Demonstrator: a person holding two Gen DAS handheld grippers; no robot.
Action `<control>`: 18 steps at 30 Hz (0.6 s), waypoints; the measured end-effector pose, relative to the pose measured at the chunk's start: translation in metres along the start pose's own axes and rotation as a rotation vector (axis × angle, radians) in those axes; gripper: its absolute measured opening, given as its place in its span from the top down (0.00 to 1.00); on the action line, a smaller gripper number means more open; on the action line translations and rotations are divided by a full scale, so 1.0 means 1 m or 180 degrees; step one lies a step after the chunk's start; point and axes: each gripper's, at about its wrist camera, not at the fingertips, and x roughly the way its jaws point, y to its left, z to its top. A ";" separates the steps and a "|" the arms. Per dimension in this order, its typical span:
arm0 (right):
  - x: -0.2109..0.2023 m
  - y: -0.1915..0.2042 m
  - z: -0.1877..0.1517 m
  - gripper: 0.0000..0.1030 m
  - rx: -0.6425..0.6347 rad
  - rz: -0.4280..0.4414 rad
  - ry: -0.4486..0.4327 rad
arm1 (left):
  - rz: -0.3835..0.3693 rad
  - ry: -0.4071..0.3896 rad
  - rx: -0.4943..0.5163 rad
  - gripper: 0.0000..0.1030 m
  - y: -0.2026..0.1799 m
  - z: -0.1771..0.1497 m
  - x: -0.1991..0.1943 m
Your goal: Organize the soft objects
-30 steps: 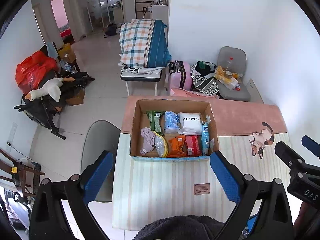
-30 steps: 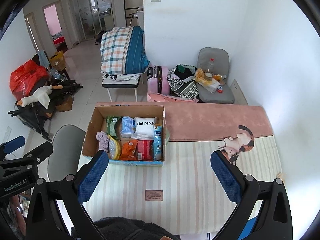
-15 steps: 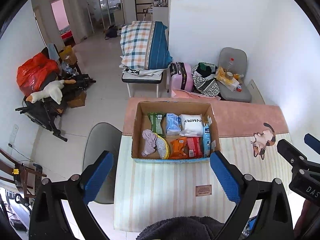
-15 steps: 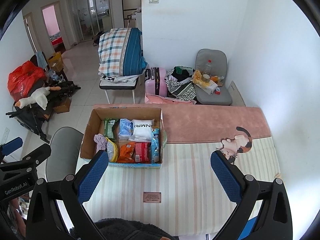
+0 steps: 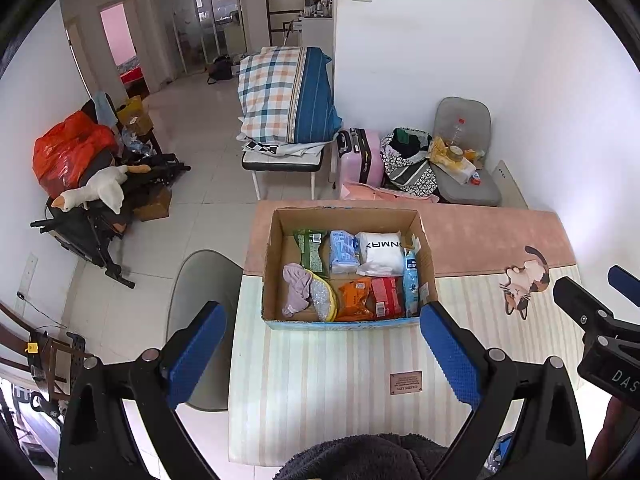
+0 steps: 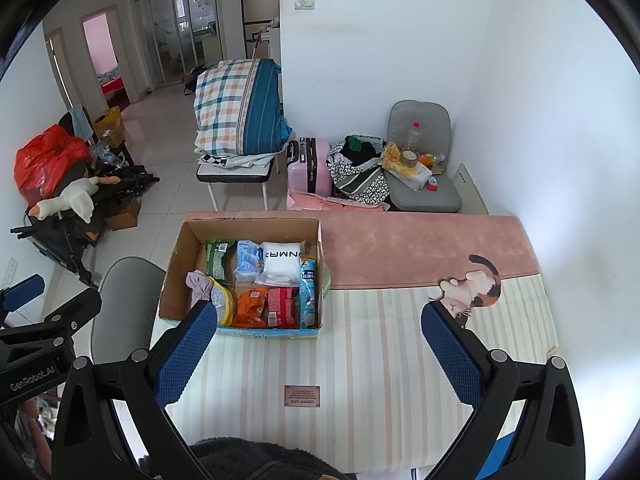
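Left wrist view: cardboard box point(image 5: 347, 312) on surface, packed with soft packets. Purple cloth point(image 5: 297, 287) limp, light; pinch bunched middle. Both fingers apart, empty.

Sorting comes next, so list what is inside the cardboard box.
Cardboard box: green packet, blue-white pack, white bag, purple cloth, orange and red packets. Anything beneath is hidden.

Dark fuzzy fabric point(image 5: 372, 456): cut off by the bottom edge in both views.
Small brown label point(image 6: 302, 396) on the striped table mat: print too small to read.
Open cardboard box point(image 6: 176, 264): near left corner hidden behind a blue finger pad point(image 6: 186, 354) in the right view.
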 end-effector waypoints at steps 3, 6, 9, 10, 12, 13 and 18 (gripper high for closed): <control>0.000 0.000 0.000 0.00 -0.0001 0.0004 0.0004 | 0.0002 -0.0006 0.0005 0.03 0.001 0.000 0.000; 0.000 -0.001 0.000 0.00 -0.0006 0.0003 0.0004 | -0.0002 -0.0002 0.0005 0.03 0.001 0.000 0.000; -0.001 -0.001 0.000 0.00 0.0000 0.0004 0.0001 | -0.0019 0.0005 0.0010 0.03 0.001 0.001 0.000; -0.002 -0.002 0.000 0.00 0.0005 0.0010 -0.0001 | -0.0014 0.0006 0.0011 0.03 0.002 0.001 0.000; -0.002 -0.002 0.001 0.00 0.0013 0.0010 0.0001 | -0.0019 0.0005 0.0006 0.03 0.003 0.001 -0.001; -0.003 -0.002 0.001 0.00 0.0013 0.0004 -0.0004 | -0.0020 0.0003 0.0010 0.03 0.003 0.002 0.000; -0.005 -0.002 0.001 0.00 0.0015 0.0003 -0.0011 | -0.0014 -0.0011 0.0016 0.03 0.003 0.002 -0.001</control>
